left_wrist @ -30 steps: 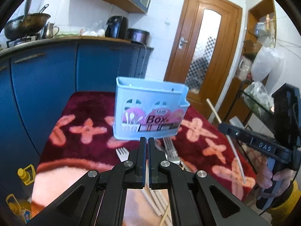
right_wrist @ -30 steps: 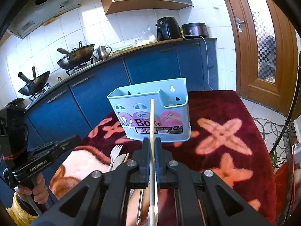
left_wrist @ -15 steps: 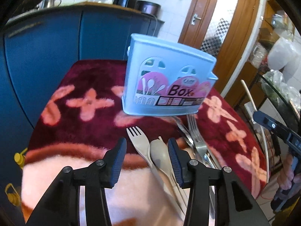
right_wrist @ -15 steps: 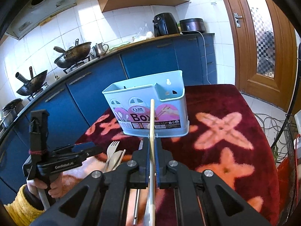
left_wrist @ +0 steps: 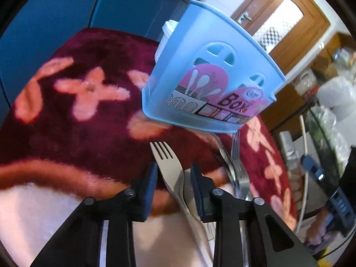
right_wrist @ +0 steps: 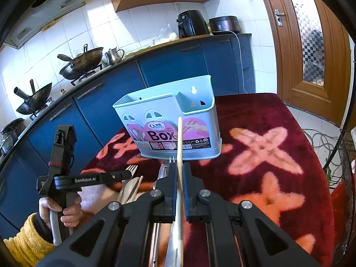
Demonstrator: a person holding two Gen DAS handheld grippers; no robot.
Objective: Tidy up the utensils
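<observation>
A light blue utensil box stands on the dark red flowered cloth. My left gripper is open, low over the cloth, its fingers either side of a pale fork that lies beside a pale spoon. Metal forks lie to the right, near the box. My right gripper is shut on a pale chopstick that points up in front of the box. In the right wrist view the left gripper hovers over the utensil pile.
Blue kitchen cabinets run behind the table, with woks and a kettle on the counter. A wooden door is at the right. A wire rack with bags stands off the table's right side.
My left gripper has opened and dropped forward and down, until its fingers straddle the pale fork. My right gripper has stayed shut on the chopstick and moved a little closer to the box.
</observation>
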